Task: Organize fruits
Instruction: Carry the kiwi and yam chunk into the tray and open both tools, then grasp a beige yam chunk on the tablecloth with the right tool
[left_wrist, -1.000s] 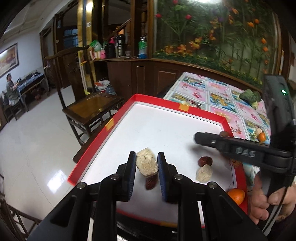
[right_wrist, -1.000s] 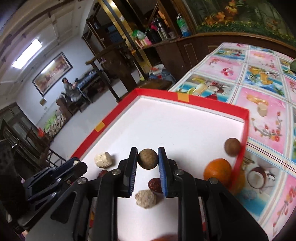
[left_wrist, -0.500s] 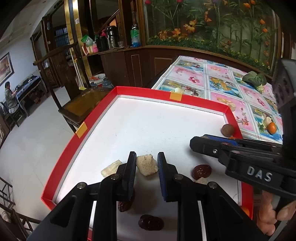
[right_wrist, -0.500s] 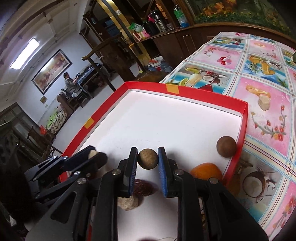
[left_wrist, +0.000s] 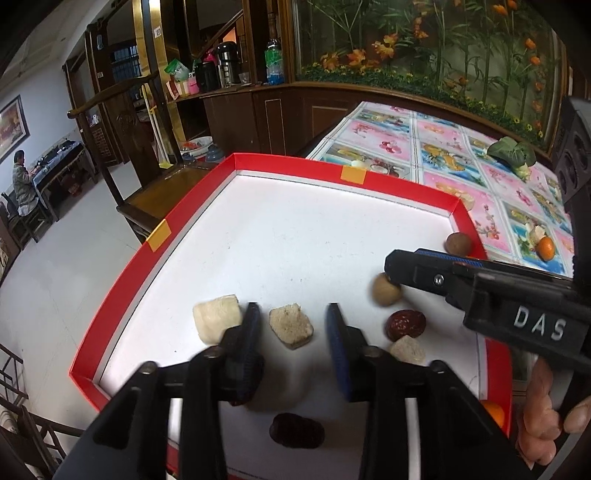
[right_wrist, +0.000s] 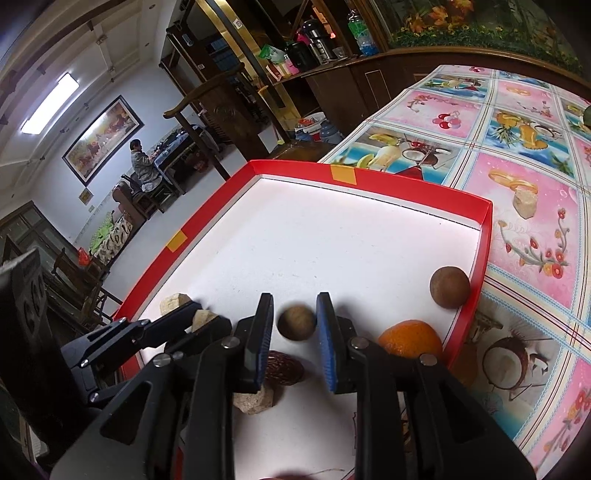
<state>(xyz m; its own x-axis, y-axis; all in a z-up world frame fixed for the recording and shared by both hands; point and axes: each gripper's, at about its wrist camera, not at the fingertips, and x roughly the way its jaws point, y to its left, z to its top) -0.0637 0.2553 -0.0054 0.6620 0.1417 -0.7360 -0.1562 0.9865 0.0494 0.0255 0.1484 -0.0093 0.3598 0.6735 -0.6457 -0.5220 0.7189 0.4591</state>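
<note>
A red-rimmed white tray (left_wrist: 258, 170) holds the fruits. My left gripper (left_wrist: 293, 343) is open, with a pale cut chunk (left_wrist: 291, 325) lying on the tray between its fingers. A second pale chunk (left_wrist: 216, 321) lies just to its left. My right gripper (right_wrist: 295, 332) is open around a small brown round fruit (right_wrist: 297, 322), which rests on the tray; the same fruit shows in the left wrist view (left_wrist: 386, 290). Red dates (left_wrist: 406, 325) (left_wrist: 297, 430), another chunk (left_wrist: 408, 350), a second brown fruit (right_wrist: 450, 287) and an orange (right_wrist: 410, 338) lie nearby.
The tray sits on a table with a pink fruit-print cloth (right_wrist: 535, 177). A chunk (right_wrist: 524, 203) lies on the cloth beyond the tray, and a small orange (left_wrist: 546, 248) and a green vegetable (left_wrist: 511, 152) lie farther off. A wooden chair (left_wrist: 162, 192) stands left of the table.
Both grippers have opened. The left one let go of the pale chunk next to the other chunk. The right one released the brown round fruit onto the tray.
</note>
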